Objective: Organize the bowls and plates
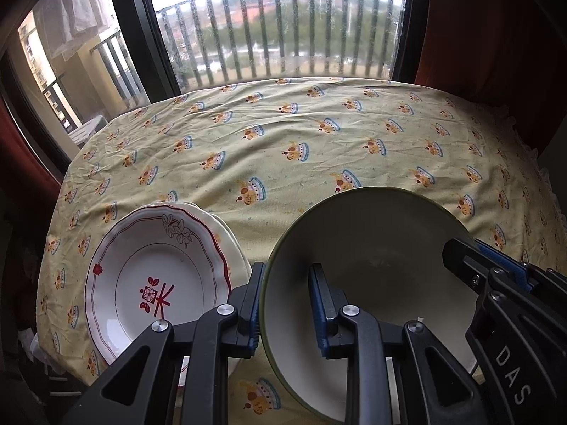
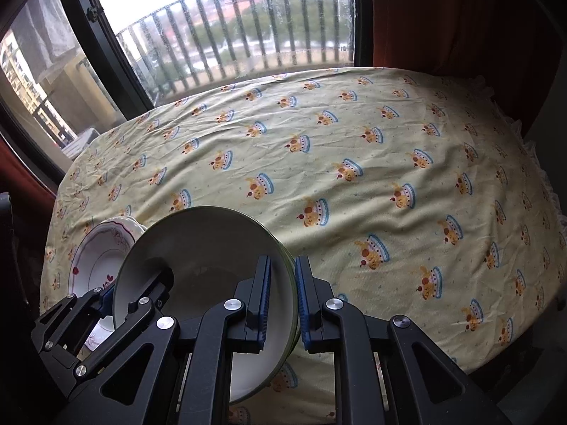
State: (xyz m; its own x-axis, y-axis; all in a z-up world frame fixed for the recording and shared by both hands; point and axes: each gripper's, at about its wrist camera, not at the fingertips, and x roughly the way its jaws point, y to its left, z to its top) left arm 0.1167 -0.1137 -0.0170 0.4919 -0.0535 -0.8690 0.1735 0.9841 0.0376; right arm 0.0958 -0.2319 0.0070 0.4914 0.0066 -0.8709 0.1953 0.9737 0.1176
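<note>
A: Surface first. What is carrying everything?

B: A table under a pale yellow cloth printed with small crown-like motifs (image 1: pixel 283 148) is filling both views, its far edge lying against a window with a grey railing (image 1: pixel 283 32).

A: Largest dish?

B: A wide round ceramic bowl, cream inside with a green rim (image 1: pixel 372 265), is sitting tilted near the near edge. Whether it is touching the cloth, I cannot tell.

A: Claws?

B: The left gripper (image 1: pixel 285 304) is clamping the bowl's left wall, one blue pad outside, one inside. The right gripper (image 2: pixel 283 301) is pinching the opposite wall the same way. Both are closed on the bowl.

A: Anything smaller?

B: A white scalloped plate with a red line border and red flower print (image 1: pixel 156 276) is lying toward the near left corner, stacked on a cream plate (image 1: pixel 226 237), just beside the bowl.
</note>
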